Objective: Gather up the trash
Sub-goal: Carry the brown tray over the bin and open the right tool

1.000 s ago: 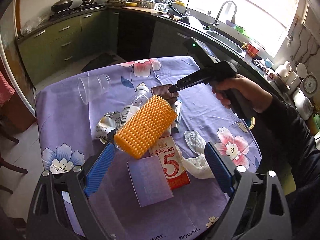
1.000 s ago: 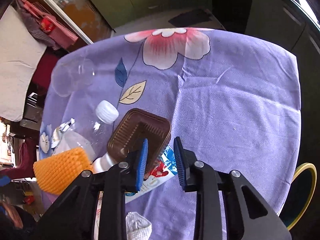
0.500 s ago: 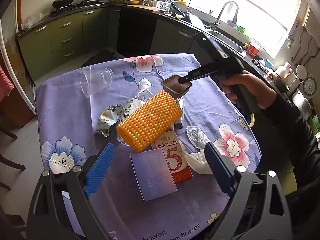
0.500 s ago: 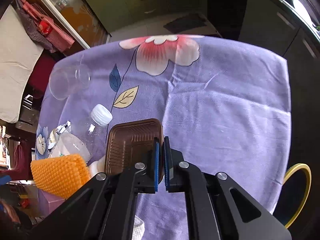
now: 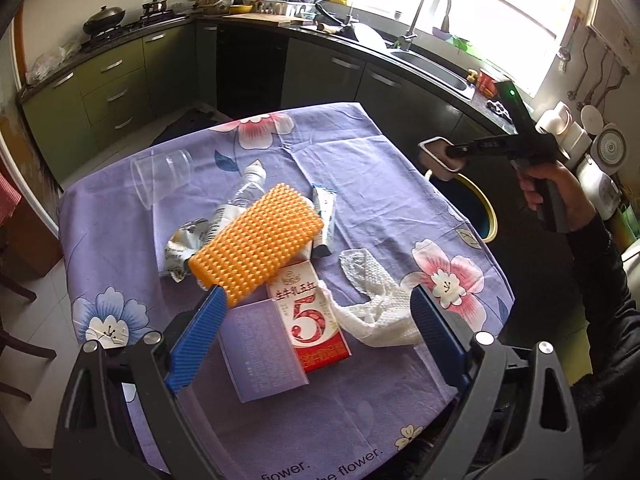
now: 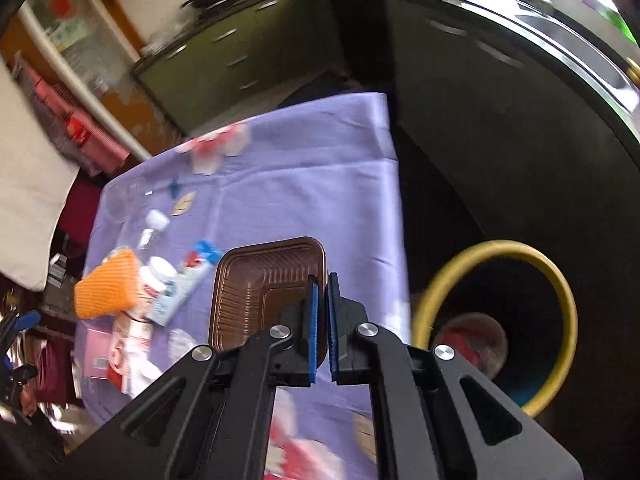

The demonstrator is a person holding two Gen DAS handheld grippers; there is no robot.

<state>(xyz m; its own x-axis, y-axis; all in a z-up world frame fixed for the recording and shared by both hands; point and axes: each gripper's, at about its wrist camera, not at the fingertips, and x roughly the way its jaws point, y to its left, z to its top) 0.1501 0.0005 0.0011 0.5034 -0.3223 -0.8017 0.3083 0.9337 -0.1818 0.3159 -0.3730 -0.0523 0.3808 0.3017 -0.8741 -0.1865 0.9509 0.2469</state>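
1. Low in the right wrist view, the right gripper (image 6: pixel 321 312) is clamped on the rim of the brown tray (image 6: pixel 264 288).
2. Right of it, lower down, gapes the yellow-rimmed bin (image 6: pixel 560 284), probably the drop spot.
3. Over the table's litter, the left gripper (image 5: pixel 316 332) hangs wide apart, empty.

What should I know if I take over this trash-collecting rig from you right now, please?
Right gripper: shut on the brown tray, carried off the table edge, near the yellow-rimmed bin; not yet dropped.
Left gripper: open, empty, above the clutter.
Left on the table: orange foam net, bottle, clear cup, milk carton, purple box, white netting, wrappers.
Next, probably: release the tray into the bin.
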